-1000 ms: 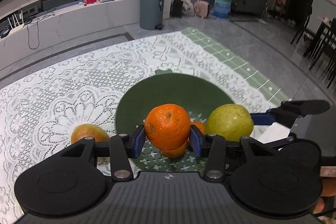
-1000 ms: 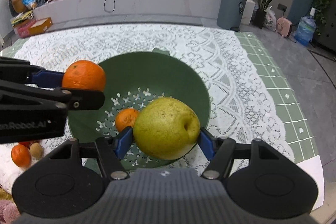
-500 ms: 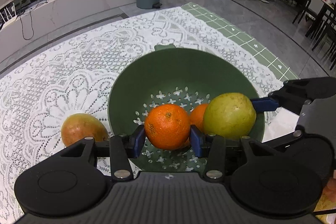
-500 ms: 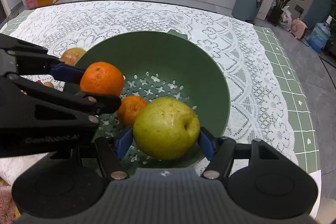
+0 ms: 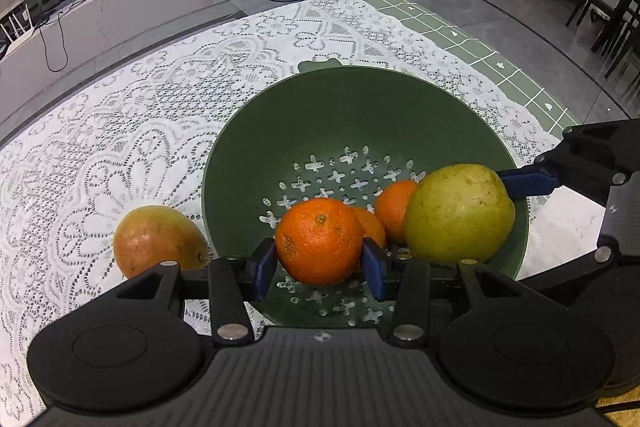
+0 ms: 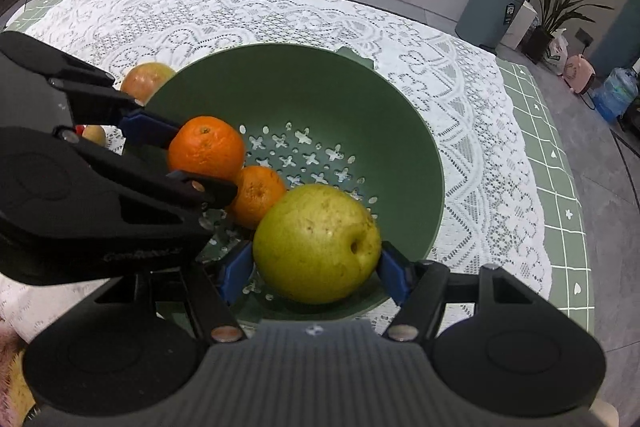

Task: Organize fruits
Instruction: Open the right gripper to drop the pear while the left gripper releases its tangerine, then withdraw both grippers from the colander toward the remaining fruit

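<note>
Inside the green colander (image 6: 404, 163) lies one orange (image 6: 259, 195).

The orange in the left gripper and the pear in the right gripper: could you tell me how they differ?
The orange is bright orange with dimpled skin; the pear is yellow-green with fine speckles. The pear is clearly bigger, so the right gripper stands wider than the left gripper. The orange shows a small stem scar, the pear a dark dimple. Both are clamped between blue pads over the green colander.

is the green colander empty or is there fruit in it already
Not empty: one orange already lies on the colander's perforated bottom.
</note>
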`<state>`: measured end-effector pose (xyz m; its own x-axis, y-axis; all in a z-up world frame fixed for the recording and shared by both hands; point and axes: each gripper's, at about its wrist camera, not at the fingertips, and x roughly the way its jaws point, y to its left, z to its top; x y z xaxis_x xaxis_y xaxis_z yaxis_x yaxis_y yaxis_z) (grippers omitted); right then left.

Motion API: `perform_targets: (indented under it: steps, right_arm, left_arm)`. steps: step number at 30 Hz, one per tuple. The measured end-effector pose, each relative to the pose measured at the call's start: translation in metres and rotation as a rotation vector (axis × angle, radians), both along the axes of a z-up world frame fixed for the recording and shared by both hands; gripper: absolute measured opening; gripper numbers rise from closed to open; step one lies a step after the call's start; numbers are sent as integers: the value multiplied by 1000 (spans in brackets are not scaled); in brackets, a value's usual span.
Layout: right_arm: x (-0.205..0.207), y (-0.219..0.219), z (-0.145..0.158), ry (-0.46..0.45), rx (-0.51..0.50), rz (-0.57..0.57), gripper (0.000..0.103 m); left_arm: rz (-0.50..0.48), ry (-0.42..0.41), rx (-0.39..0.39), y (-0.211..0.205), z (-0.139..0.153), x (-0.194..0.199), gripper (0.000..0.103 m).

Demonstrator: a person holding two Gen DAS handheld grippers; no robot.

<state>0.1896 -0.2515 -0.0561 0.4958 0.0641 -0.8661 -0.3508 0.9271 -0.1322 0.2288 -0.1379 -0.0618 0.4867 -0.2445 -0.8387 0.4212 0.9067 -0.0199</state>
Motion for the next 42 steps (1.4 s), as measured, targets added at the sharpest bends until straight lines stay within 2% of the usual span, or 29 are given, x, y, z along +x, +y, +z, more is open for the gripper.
perform_targets:
  steps: [9,17,18,20,22,26,30,35,42]
  right_arm:
    - [-1,3,0,16,-27,23,65]
    - [-2,4,5,22,-41,37,66]
    - [-3,4,6,20,-42,37,66]
    - [-4,3,10,6,-41,38,78]
    - [-6,2,18,-17,-40,31,83]
    - [-9,-2,24,-14,4,26,84]
    - [-18,0,30,-73,-15,17,84]
    - [-26,-5,39,-127,28,-32,84]
    - [-49,-5,45,-185,141,-103,84]
  left_arm:
    - [-19,-9,50,-6,-1,-2,54]
    - [-4,-13,25,-4,2,-4,60]
    - [-1,-24,19,-4,5,-5,61]
    - [3,-47,6,-2,10,-7,65]
    - [13,-60,1,-1,16,-8,67]
    - [34,-62,-42,4,23,-12,68]
    - [50,-109,-49,8,34,-22,68]
    - [90,-160,-58,18,50,-35,69]
    - [160,-207,-58,37,65,-57,69]
